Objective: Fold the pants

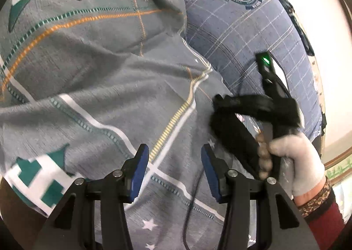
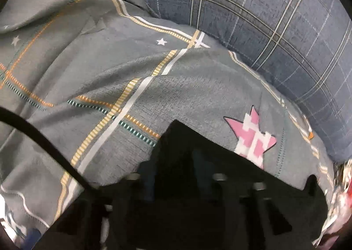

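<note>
My left gripper [image 1: 175, 155] is open and empty, its blue-padded fingers [image 1: 140, 168] held over a grey bedspread [image 1: 88, 74] printed with stars and stripes. To its right, a white-gloved hand [image 1: 294, 159] holds my right gripper's black body [image 1: 270, 113], and a black cloth, probably the pants [image 1: 233, 140], hangs beside it. In the right wrist view, black cloth [image 2: 187, 162] covers the fingers, so I cannot see how the jaws stand. Both grippers are close together above the bed.
A blue plaid pillow [image 1: 242, 30] with a round crest lies at the back right; it also shows in the right wrist view [image 2: 264, 19]. A black cable [image 2: 44, 140] crosses the left of the right wrist view. A cream wall shows at far right.
</note>
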A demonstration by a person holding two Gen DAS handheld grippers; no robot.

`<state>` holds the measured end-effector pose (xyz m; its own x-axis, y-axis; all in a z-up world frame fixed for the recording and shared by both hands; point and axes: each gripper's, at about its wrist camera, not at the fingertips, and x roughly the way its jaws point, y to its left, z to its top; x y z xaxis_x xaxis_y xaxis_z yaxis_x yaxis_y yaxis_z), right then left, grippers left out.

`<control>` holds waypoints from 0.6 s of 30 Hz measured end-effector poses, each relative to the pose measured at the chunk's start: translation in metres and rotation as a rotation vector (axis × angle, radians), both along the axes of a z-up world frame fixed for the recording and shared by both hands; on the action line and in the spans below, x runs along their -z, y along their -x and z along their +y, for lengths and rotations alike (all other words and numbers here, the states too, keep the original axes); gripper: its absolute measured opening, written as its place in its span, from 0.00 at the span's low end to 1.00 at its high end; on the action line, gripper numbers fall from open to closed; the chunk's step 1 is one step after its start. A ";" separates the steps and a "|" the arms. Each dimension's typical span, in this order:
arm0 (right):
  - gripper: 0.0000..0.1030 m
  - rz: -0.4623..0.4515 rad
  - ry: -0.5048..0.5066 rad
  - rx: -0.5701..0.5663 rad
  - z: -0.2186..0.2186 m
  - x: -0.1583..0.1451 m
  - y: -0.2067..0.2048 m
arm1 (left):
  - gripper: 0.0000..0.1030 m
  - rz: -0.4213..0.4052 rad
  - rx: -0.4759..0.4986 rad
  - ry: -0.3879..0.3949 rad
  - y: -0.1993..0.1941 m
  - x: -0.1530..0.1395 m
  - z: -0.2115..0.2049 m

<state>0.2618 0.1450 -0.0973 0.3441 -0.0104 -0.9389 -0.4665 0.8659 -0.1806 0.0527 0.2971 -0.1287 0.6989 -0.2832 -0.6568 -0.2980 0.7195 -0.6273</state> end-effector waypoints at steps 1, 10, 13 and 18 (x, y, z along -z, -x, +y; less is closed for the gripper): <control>0.13 0.012 -0.031 0.006 -0.005 -0.003 -0.001 | 0.47 -0.003 -0.003 0.001 -0.002 0.000 0.001; 0.12 0.041 -0.268 0.031 -0.044 -0.039 -0.009 | 0.47 -0.004 0.161 -0.040 -0.058 -0.009 -0.040; 0.12 0.062 -0.323 0.043 -0.053 -0.045 -0.008 | 0.47 -0.009 0.231 -0.094 -0.085 -0.010 -0.068; 0.12 0.077 -0.391 0.054 -0.069 -0.053 -0.007 | 0.14 -0.025 0.301 -0.095 -0.112 -0.007 -0.096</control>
